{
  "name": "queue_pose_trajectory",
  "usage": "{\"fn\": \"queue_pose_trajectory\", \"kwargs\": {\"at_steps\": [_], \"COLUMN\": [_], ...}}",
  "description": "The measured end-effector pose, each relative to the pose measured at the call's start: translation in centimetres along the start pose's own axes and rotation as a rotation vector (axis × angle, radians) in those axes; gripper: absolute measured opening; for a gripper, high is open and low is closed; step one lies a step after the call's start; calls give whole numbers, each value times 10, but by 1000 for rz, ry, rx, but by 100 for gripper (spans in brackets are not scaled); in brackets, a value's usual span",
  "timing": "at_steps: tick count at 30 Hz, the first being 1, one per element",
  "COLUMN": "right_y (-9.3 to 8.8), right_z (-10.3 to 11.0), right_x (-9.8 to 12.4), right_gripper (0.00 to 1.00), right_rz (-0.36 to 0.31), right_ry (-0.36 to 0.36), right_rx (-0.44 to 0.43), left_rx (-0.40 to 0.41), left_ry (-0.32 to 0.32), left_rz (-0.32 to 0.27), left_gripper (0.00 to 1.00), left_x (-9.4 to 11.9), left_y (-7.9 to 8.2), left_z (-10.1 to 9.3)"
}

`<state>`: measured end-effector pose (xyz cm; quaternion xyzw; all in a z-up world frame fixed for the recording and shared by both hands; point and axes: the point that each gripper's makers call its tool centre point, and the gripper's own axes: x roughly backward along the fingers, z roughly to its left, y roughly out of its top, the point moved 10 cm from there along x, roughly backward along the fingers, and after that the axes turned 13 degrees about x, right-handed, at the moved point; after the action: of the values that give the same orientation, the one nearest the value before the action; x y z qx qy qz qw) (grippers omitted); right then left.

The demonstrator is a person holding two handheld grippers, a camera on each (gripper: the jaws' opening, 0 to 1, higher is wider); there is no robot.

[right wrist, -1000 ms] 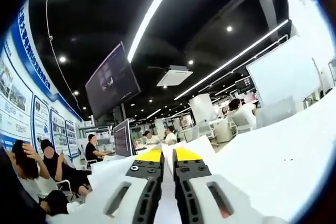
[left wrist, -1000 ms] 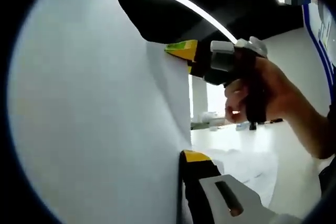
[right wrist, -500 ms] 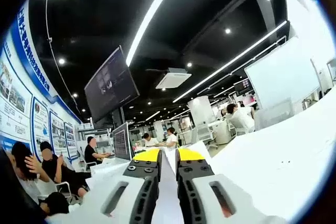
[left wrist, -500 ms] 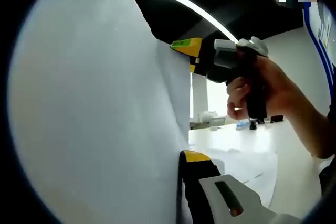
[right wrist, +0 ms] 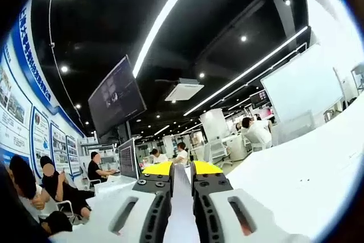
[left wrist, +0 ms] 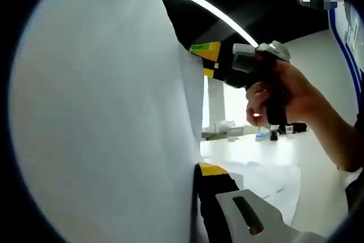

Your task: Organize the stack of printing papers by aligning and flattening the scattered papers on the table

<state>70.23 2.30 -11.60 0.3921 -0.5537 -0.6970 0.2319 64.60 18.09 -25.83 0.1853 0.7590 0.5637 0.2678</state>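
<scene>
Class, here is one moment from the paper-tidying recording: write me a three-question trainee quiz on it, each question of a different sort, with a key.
1. True or false: the right gripper is clamped on the edge of the paper.
2. In the right gripper view, what lies between the jaws of the right gripper?
A. a pen
B. a thin sheet edge
C. a cable
3. Fill in: in the right gripper view, a dark ____ hangs below the ceiling.

Key
1. True.
2. B: the paper's edge runs up between the yellow-tipped jaws.
3. Screen.
</scene>
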Motion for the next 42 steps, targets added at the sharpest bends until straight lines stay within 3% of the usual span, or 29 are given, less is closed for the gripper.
{"fn": "queue_pose_trajectory", "kwargs": {"at_steps": [20, 42], "right_y": [4, -11], "right_z": [-12, -19], "right_x": [4, 8], "right_gripper": [8, 14], "right_rz": [-8, 35], "right_ry": [-45, -36], "right_rx": [3, -62], "left_rx": [4, -5], "left_ry": [-4, 24], "left_rz": [-2, -6], "left_gripper": [7, 8], "left_x": [0, 1], "left_y": [0, 1], "left_z": [0, 5]}}
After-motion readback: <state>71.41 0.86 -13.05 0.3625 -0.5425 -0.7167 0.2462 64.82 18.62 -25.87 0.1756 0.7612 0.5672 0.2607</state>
